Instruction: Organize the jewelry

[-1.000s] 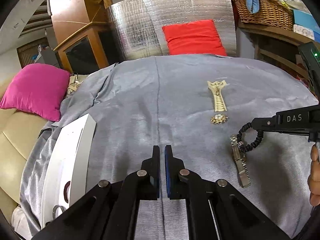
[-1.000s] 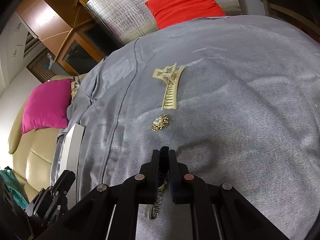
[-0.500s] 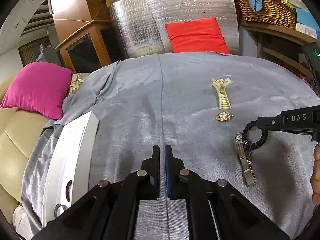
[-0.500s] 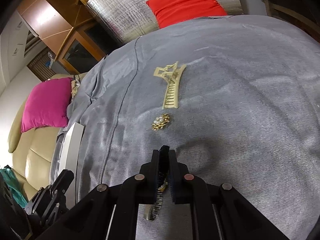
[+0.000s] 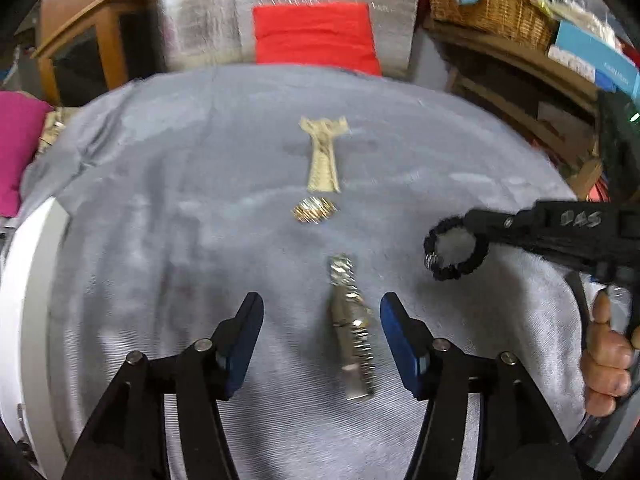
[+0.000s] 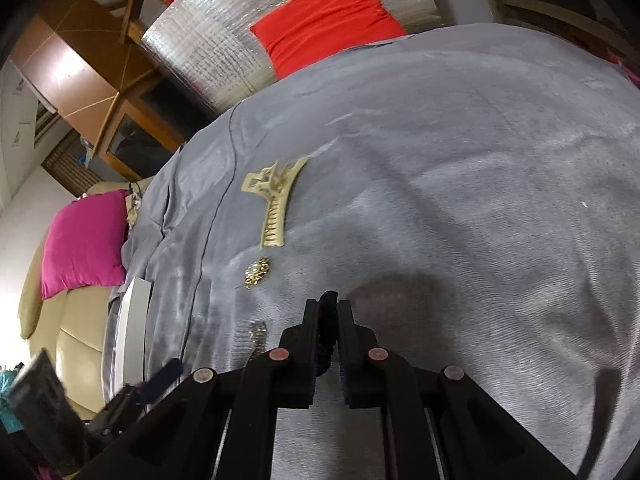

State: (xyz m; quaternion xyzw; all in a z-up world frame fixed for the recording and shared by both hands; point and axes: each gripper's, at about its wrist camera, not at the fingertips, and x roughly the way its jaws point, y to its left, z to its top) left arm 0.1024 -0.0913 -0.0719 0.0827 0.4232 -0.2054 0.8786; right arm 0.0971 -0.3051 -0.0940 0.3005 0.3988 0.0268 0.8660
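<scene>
Where grey cloth (image 5: 200, 240) spreads, left tongs (image 5: 322, 326) wide; right tongs (image 6: 328, 320) clamp black bracelet (image 5: 456, 248) (red cushion (image 5: 316, 36) behind).

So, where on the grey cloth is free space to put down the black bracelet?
Free: the grey cloth right of the hair claw and brooch. Crowded: the middle line with the watch, under the left gripper.

Left gripper (image 5: 322, 330): black linkage arms, silver pivot screws, blue finger pads (image 5: 240, 344). Right gripper (image 6: 328, 334): black body, red-tinted pivot screws, white "DAS" marking. Right hand (image 5: 606, 364): bare skin.
</scene>
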